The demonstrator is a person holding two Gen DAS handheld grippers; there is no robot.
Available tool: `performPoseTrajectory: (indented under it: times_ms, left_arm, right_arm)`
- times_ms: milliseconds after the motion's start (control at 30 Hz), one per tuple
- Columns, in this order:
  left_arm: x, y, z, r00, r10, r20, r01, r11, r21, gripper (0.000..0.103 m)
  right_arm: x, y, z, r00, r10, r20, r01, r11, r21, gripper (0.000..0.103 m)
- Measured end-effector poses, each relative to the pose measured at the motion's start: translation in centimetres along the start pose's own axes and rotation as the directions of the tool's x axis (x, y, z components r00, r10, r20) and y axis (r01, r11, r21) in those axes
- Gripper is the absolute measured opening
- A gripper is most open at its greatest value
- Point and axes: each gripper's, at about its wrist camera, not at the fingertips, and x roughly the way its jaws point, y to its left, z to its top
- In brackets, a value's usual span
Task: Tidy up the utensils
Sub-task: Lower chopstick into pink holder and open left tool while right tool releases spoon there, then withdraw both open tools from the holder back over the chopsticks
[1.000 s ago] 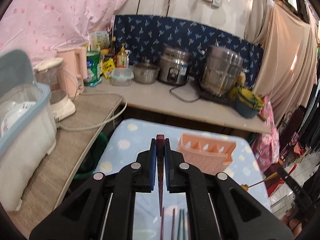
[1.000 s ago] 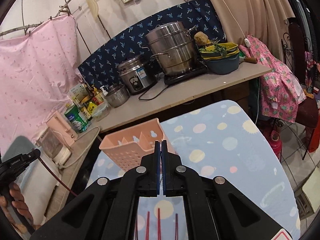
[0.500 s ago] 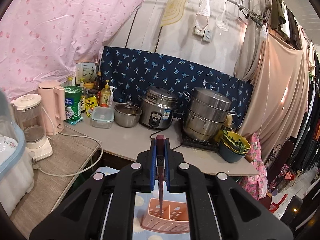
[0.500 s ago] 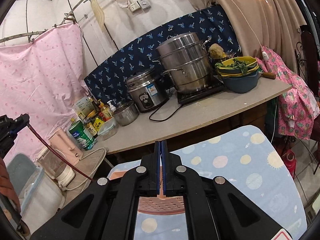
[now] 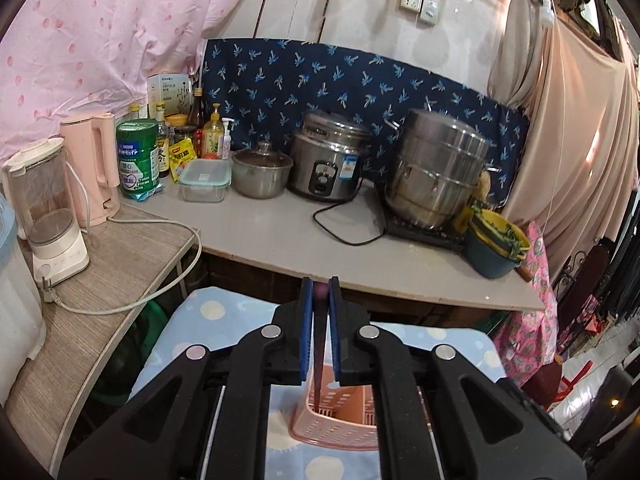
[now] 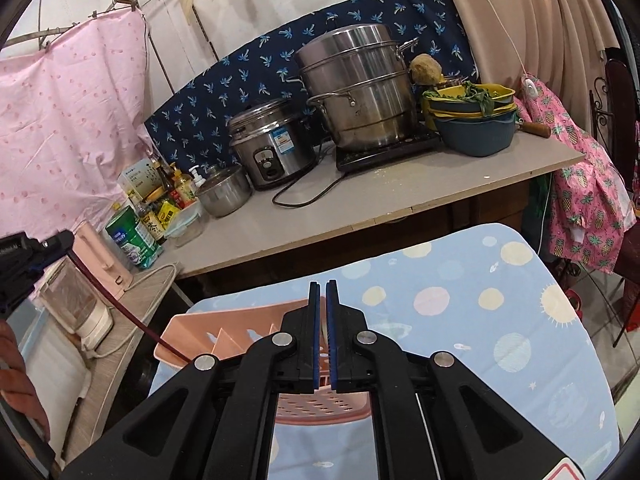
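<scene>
My left gripper (image 5: 320, 286) is shut on a dark red chopstick (image 5: 319, 360) that hangs down from its pads, tip just inside the pink perforated utensil basket (image 5: 340, 424) on the blue dotted tablecloth. In the right wrist view the left gripper (image 6: 40, 252) is at the far left, and the chopstick (image 6: 120, 304) slants down into the basket (image 6: 224, 332). My right gripper (image 6: 323, 284) is shut with nothing seen between its pads, held above the basket's near side.
A counter behind the table holds a rice cooker (image 5: 328, 160), a steel steamer pot (image 5: 436, 172), a small pot (image 5: 260, 170), bottles and a green tin (image 5: 136, 156). A blender (image 5: 48, 216) and pink kettle (image 5: 94, 168) stand on the left side table. Bowls (image 6: 472, 120) sit at the counter's right end.
My left gripper has tipped down and lowered the chopstick, so its tip now enters the basket. My right gripper has tilted down slightly and the basket shows more in its view.
</scene>
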Motion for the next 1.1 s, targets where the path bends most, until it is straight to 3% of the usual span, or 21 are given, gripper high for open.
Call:
performPoseTrajectory:
  times_ms: [100, 167, 300, 433, 700, 833, 1100]
  left_arm:
    - [0.1, 0.1, -0.7, 1.0, 0.023, -0.004, -0.023, 1.0, 0.02, 0.015]
    - [-0.3, 0.4, -0.9, 1.0, 0.026, -0.002, -0.026, 1.0, 0.013, 0.038]
    - [-2.1, 0.9, -1.7, 0.999, 0.047, 0.019, -0.047, 0.999, 0.013, 0.053]
    - [-3.9, 1.3, -3.2, 0.998, 0.057, 0.002, -0.058, 0.998, 0.02, 0.055]
    - [-7.1, 2.7, -7.9, 0.994, 0.07, -0.089, -0.068, 0.997, 0.022, 0.055]
    - [-8.7, 3.3, -10.7, 0.989, 0.085, -0.12, -0.081, 0.996, 0.041, 0.055]
    - [-10.8, 4.9, -16.5, 0.973, 0.119, -0.198, -0.107, 0.992, 0.07, 0.055]
  right_arm:
    - [-0.5, -0.2, 0.1, 1.0, 0.008, 0.01, -0.008, 1.0, 0.016, 0.023]
    - [-1.3, -0.2, 0.2, 1.0, 0.018, 0.019, -0.019, 1.0, 0.022, 0.028]
    - [-3.7, 0.2, -0.1, 0.999, 0.024, 0.043, -0.025, 1.0, 0.01, 0.043]
    - [-6.6, 0.6, -1.1, 0.998, 0.039, 0.049, -0.039, 0.999, 0.003, 0.051]
    - [-11.7, 1.3, -5.4, 1.0, 0.022, 0.017, -0.021, 0.998, -0.057, 0.053]
    - [-13.8, 1.6, -8.1, 1.0, -0.029, -0.003, 0.029, 0.993, -0.118, 0.053]
    - [-16.9, 0.2, -13.5, 0.994, -0.058, -0.093, 0.045, 0.989, -0.138, 0.053]
